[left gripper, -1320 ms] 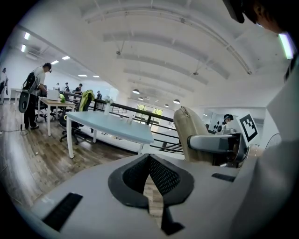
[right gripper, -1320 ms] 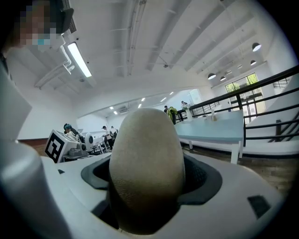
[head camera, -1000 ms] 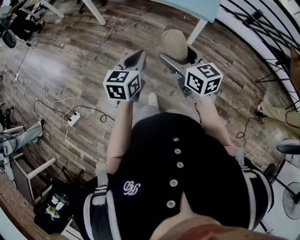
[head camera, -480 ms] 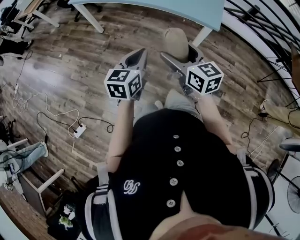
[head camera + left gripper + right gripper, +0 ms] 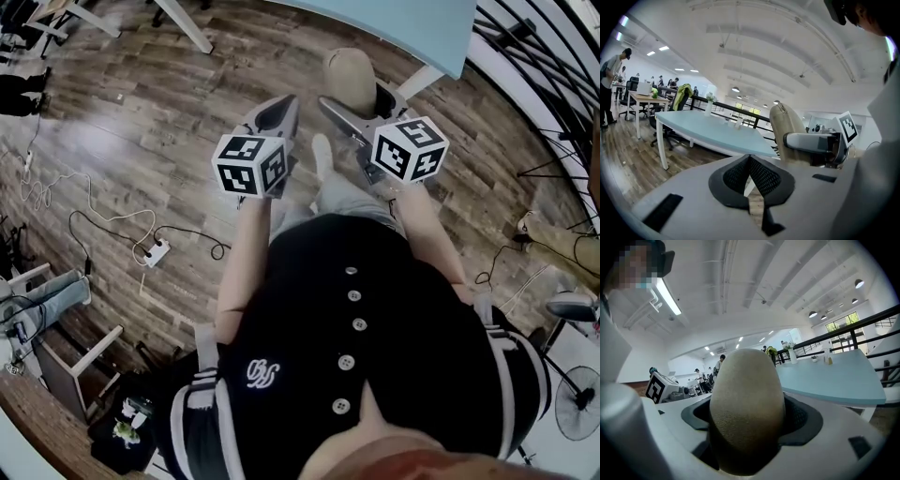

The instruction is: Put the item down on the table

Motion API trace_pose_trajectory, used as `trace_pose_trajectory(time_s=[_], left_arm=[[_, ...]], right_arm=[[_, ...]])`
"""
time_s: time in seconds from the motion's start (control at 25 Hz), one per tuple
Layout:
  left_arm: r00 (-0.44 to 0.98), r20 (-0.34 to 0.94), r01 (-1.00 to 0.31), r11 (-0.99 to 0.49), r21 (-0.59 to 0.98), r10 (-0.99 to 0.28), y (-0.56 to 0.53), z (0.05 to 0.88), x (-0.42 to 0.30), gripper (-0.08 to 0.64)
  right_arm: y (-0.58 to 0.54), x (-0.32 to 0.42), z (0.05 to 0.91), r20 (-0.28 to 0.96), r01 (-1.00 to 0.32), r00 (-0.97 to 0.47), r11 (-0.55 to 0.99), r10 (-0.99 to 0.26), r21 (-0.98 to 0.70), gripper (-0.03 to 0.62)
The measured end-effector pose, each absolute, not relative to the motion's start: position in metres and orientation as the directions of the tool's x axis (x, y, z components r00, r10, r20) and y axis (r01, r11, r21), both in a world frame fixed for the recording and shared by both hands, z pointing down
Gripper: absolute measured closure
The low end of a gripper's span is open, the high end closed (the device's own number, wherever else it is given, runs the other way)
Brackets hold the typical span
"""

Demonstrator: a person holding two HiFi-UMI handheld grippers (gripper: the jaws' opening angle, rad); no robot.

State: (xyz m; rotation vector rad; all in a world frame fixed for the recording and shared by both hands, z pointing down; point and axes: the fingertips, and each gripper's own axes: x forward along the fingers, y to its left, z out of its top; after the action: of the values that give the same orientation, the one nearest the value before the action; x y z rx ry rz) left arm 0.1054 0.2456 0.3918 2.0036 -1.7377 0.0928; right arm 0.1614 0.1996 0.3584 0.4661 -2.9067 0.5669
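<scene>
My right gripper (image 5: 364, 101) is shut on a tan, egg-shaped item (image 5: 349, 77), which sticks out ahead of the jaws. In the right gripper view the tan item (image 5: 746, 404) fills the middle, squeezed between the dark pads. My left gripper (image 5: 274, 117) is beside it on the left, shut with nothing between its jaws; in the left gripper view its pads (image 5: 751, 174) meet. The light blue table (image 5: 403, 21) lies just ahead, its near edge above both grippers. From the left gripper view the table (image 5: 712, 132) stretches away, with the item (image 5: 787, 127) at the right.
White table legs (image 5: 187, 26) stand on the wood floor. Cables and a power strip (image 5: 155, 251) lie at the left. A black railing (image 5: 534, 56) runs along the right. Desks and people (image 5: 614, 84) are far off at the left.
The person has stepped forward: the blue table's edge has come closer and the floor has slid back. Both grippers keep their pose, the right still holding the item.
</scene>
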Motion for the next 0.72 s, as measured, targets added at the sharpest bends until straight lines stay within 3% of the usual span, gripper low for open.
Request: trace_pose_trajectory(time_s=[0.72], left_arm=[[0.083, 0.352, -0.961, 0.019, 0.275, -0.932, 0.081, 0.377, -0.007, 0.561]], right_arm=[[0.025, 0.048, 0.355, 0.178, -0.239, -0.966, 0.900, -0.185, -0.363, 0.178]])
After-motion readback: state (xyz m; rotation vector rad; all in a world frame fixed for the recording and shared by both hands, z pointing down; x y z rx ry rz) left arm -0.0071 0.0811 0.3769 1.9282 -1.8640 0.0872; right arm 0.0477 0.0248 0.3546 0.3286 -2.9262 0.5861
